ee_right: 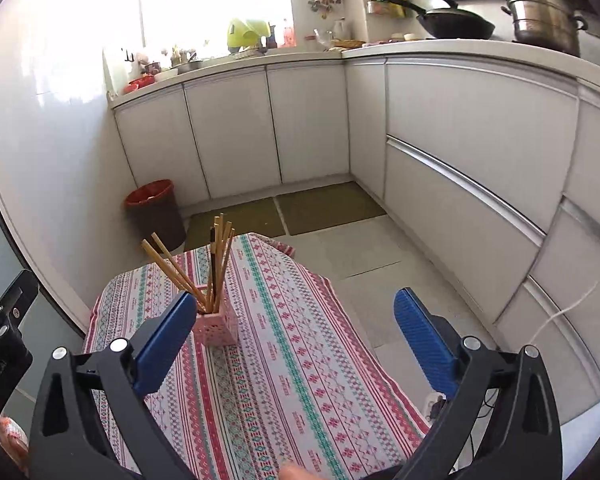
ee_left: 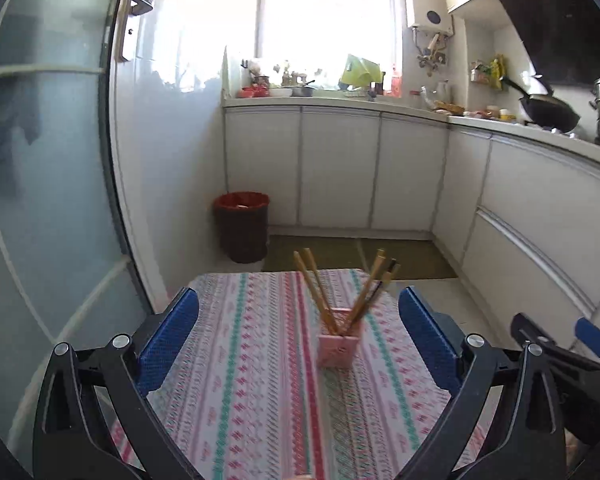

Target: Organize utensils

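Observation:
A pink perforated utensil holder [ee_left: 337, 347] stands upright on the table with the striped patterned cloth [ee_left: 252, 380]. Several wooden chopsticks [ee_left: 320, 292] and one dark one stand in it, fanned out. My left gripper [ee_left: 300, 336] is open and empty, raised above the table, with the holder seen between its blue pads. In the right wrist view the holder [ee_right: 220, 326] sits just right of the left blue pad [ee_right: 164, 344]. My right gripper [ee_right: 296, 336] is open and empty, above the cloth [ee_right: 300, 360]. The right gripper also shows in the left wrist view [ee_left: 560, 344].
A red-lined waste bin [ee_left: 242, 226] stands on the floor beyond the table by the glass door [ee_left: 52, 200]. White cabinets [ee_right: 460, 140] run along the back and right, with a wok [ee_right: 456, 24] and steel pot [ee_right: 544, 16] on the counter. A white cable [ee_right: 572, 304] hangs at right.

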Action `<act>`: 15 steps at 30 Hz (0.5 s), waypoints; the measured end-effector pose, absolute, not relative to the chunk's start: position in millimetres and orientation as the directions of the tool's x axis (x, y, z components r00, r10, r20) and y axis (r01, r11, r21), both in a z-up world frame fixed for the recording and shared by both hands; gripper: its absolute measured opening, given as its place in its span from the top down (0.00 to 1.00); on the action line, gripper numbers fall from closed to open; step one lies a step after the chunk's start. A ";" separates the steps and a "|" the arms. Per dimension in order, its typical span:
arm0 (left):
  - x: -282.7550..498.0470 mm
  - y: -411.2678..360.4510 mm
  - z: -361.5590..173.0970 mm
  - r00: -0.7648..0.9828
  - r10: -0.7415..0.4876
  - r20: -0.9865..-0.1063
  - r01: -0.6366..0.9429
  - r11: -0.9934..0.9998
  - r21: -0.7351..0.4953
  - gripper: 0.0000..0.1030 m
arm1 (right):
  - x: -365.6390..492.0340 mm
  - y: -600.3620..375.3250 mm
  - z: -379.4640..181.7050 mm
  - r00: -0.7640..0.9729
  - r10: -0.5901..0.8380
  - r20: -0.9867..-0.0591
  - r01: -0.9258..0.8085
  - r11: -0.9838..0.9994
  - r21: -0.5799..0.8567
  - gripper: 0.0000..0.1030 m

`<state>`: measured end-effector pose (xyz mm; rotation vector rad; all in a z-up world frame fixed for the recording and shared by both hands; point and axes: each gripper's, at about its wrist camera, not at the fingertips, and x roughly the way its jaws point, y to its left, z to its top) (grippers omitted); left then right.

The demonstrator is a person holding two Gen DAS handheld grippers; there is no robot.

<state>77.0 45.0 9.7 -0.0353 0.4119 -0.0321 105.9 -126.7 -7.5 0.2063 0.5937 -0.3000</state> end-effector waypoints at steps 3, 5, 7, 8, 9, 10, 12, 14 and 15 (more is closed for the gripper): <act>54.3 39.8 3.7 0.898 -0.051 -0.436 0.031 0.998 -0.052 0.07 | 77.6 -128.5 -8.5 0.783 -0.283 -0.554 0.387 0.919 0.077 0.06; 44.6 35.9 6.1 0.899 -0.032 -0.436 0.025 0.999 -0.024 0.07 | 64.1 -134.1 -9.7 0.777 -0.257 -0.575 0.386 0.916 0.111 0.06; 38.5 36.7 12.2 0.900 -0.001 -0.435 0.001 1.000 0.000 0.07 | 54.7 -137.2 -8.4 0.777 -0.236 -0.584 0.376 0.918 0.129 0.06; 37.8 36.9 13.6 0.899 0.004 -0.439 -0.003 1.000 0.002 0.07 | 51.5 -137.1 -6.8 0.779 -0.236 -0.582 0.372 0.920 0.125 0.06; 37.1 36.8 14.2 0.897 0.004 -0.443 -0.003 1.000 0.003 0.07 | 47.6 -137.3 -5.5 0.781 -0.238 -0.577 0.371 0.920 0.123 0.06; 36.3 35.7 15.5 0.897 0.001 -0.442 0.001 1.000 0.005 0.07 | 43.4 -135.5 -4.5 0.784 -0.240 -0.572 0.372 0.920 0.124 0.06; 33.8 33.4 17.6 0.899 0.005 -0.438 -0.001 1.000 0.011 0.07 | 37.3 -133.8 -2.3 0.789 -0.241 -0.565 0.368 0.922 0.120 0.06; 27.9 31.6 18.1 0.899 -0.001 -0.438 0.007 1.000 0.011 0.07 | 34.8 -133.3 -0.1 0.792 -0.239 -0.562 0.368 0.921 0.126 0.06; 25.6 30.9 18.3 0.900 -0.001 -0.436 0.008 1.000 0.014 0.07 | 33.8 -133.6 0.4 0.793 -0.239 -0.561 0.369 0.921 0.128 0.06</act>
